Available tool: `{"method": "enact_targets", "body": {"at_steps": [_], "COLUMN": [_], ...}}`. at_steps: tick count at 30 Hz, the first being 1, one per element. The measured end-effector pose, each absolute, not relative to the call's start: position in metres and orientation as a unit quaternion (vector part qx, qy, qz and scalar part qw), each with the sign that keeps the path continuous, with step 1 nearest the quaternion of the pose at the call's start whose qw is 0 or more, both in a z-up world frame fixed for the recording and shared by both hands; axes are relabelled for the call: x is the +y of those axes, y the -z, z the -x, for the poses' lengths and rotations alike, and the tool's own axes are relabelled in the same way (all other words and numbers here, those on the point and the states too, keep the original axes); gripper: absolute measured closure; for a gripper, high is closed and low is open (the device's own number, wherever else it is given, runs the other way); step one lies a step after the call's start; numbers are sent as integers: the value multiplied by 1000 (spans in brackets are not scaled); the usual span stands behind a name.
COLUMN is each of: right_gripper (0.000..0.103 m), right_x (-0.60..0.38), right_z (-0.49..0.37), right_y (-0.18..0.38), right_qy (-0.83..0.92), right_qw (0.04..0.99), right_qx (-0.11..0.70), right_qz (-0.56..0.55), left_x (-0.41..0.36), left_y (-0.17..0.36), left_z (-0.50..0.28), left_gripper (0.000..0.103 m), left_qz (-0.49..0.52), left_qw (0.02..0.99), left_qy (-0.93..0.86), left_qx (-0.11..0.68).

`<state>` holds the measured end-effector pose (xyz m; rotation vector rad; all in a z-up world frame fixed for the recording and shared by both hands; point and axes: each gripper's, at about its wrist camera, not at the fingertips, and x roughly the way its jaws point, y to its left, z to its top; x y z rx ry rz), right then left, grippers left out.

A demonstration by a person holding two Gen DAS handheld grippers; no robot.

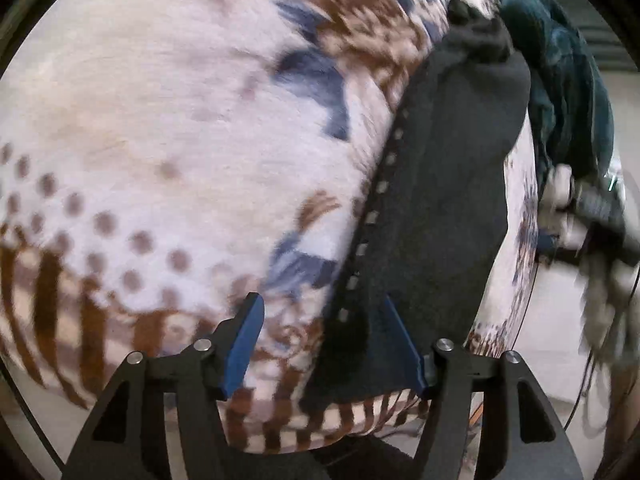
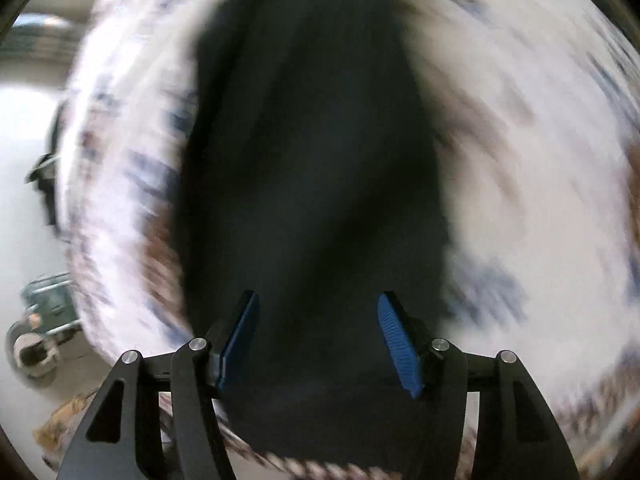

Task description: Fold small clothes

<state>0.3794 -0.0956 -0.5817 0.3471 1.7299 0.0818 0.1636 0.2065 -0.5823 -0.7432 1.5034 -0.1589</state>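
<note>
A black garment (image 1: 448, 184) lies stretched out on a white blanket (image 1: 160, 120) with brown and blue patterns; a dashed pale stitch line runs along its left edge. My left gripper (image 1: 322, 304) hovers over the garment's near end, open, and its blue pads (image 1: 246, 340) press on nothing. The right wrist view is badly blurred. There the same black garment (image 2: 312, 140) fills the middle, and my right gripper (image 2: 318, 300) stands open above it, blue pads (image 2: 400, 348) well apart and free of cloth.
A heap of dark teal cloth (image 1: 560, 80) sits at the blanket's far right edge, with a blurred dark and whitish shape (image 1: 592, 208) below it. The blanket's striped, fringed edge (image 1: 320, 424) ends close to me. Pale floor (image 2: 28, 120) lies beyond the blanket.
</note>
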Motion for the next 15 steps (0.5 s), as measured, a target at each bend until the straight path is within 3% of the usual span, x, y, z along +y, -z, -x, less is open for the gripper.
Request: {"method": "enact_targets", "body": {"at_steps": [5, 8, 11, 15], "right_gripper": [39, 40, 40, 40], "right_x": [-140, -137, -144, -163], "right_z": [-253, -207, -210, -281], "right_y": [644, 671, 662, 616], "right_qy": [-19, -21, -3, 0], "right_qw": [536, 510, 517, 591], "right_qx": [821, 844, 832, 763], "right_qz": [-198, -167, -200, -262], "left_x": [176, 170, 167, 153], "left_y": [580, 558, 527, 488], "left_z": [-190, -218, -274, -376], "left_gripper": [44, 44, 44, 44], "left_qz": [289, 258, 244, 226], "left_qw": [653, 669, 701, 745], "left_qy": [88, 93, 117, 163], "left_qx": [695, 690, 660, 606]}}
